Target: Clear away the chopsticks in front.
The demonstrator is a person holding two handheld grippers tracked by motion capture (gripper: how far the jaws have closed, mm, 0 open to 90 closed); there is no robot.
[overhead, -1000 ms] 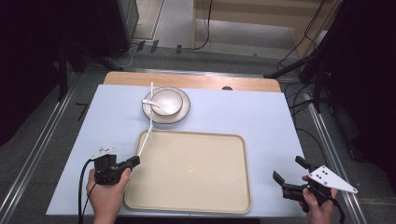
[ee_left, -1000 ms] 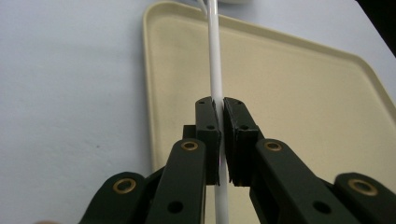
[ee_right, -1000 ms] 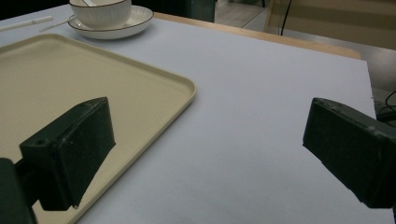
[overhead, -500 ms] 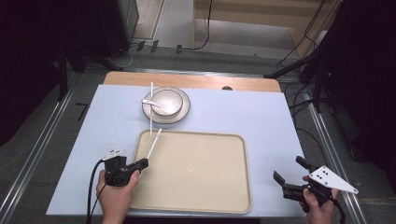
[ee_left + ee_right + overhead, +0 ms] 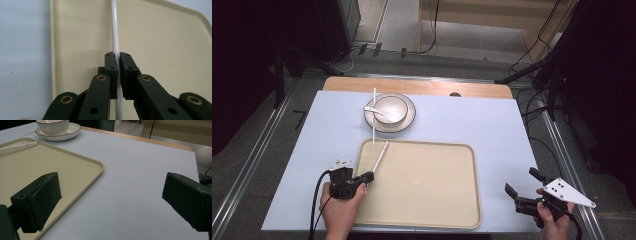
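The left gripper (image 5: 362, 178) has its fingers (image 5: 111, 72) clamped on a white chopstick (image 5: 379, 156), which runs forward from them over the near-left part of the beige tray (image 5: 432, 210); in the left gripper view its far end is cut off by the frame and its near end is hidden between the fingers. Compared with a second ago, this gripper and the chopstick have shifted from the tray's left rim to over the tray. The right gripper (image 5: 524, 189) hovers over the bench (image 5: 492, 125) right of the tray, fingers wide, nothing between them. A second chopstick (image 5: 374, 116) lies beside the bowl (image 5: 389, 108).
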